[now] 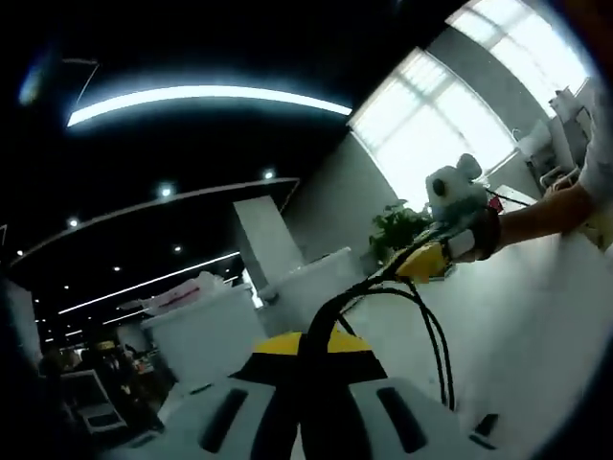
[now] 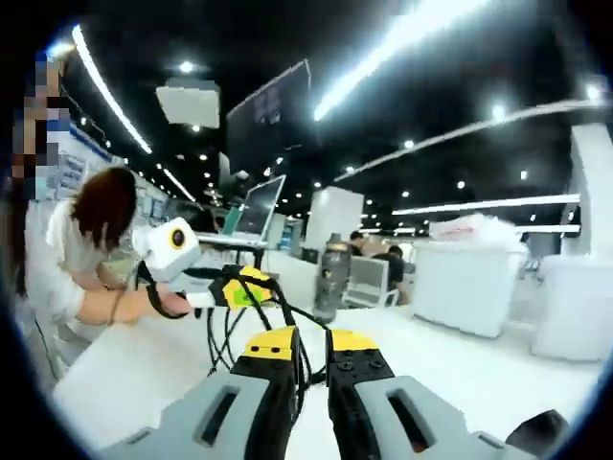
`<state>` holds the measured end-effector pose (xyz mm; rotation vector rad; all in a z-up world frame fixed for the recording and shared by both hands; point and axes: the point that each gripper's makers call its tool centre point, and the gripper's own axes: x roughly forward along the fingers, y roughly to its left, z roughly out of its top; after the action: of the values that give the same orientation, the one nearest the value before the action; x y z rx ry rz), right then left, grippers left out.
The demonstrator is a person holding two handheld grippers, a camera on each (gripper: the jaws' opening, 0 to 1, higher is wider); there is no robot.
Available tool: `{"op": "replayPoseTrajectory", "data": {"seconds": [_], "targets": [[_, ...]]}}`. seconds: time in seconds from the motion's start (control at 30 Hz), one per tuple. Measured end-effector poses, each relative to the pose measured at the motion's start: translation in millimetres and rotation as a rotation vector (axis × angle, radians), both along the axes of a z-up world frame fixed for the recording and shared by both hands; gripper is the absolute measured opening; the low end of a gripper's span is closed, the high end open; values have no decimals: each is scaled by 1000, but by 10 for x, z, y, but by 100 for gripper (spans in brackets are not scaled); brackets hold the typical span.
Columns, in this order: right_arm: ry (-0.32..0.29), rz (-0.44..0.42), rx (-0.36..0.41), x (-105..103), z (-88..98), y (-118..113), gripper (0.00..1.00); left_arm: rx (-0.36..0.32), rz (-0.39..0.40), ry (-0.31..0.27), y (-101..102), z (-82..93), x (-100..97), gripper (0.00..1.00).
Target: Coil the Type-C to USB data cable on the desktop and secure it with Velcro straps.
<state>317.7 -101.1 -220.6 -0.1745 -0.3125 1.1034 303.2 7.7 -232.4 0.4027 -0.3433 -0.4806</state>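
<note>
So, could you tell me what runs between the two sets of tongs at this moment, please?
In both views, black cable loops span the gap: the right tongs and the left tongs each clamp the cable, above the white desktop.

The thin black cable [image 2: 228, 331] hangs in several loose loops above the white desk [image 2: 498, 383], its strands pinched between the right gripper [image 2: 311, 350] and the left gripper [image 1: 321, 340].

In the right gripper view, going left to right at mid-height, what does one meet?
Person leaning over the table → left claw holding black cable loops → laptop → metal flask → white bins.
</note>
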Motion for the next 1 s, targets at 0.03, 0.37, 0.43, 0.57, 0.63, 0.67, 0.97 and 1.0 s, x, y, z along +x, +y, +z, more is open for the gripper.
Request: {"op": "replayPoseTrajectory", "data": {"seconds": [0.03,0.37,0.43,0.57,0.63,0.67,0.97,1.0], "targets": [[-8,-1,31,-41,79,11,18,-22,13,4,51,14,12,7],[-310,-336,-197,-20,-129,386,32,-121,-23,12,-62,111,-40,7],[-289,-353,-200,-13,-192,444,31,-108,-59,8,-210,118,-82,7],[-403,-466,-260,67,-144,368,25,-141,-141,4,-486,172,-202,7],[-428,-478,-271,77,-133,340,18,-132,-167,-1,-577,196,-260,7],[-461,-513,-283,95,-102,280,13,-132,-179,-2,-614,205,-286,7],[-489,-518,-382,115,20,133,5,-121,-181,-15,-623,198,-284,18],[-488,-518,-384,116,52,90,4,-112,-171,-25,-621,204,-293,21]]}}
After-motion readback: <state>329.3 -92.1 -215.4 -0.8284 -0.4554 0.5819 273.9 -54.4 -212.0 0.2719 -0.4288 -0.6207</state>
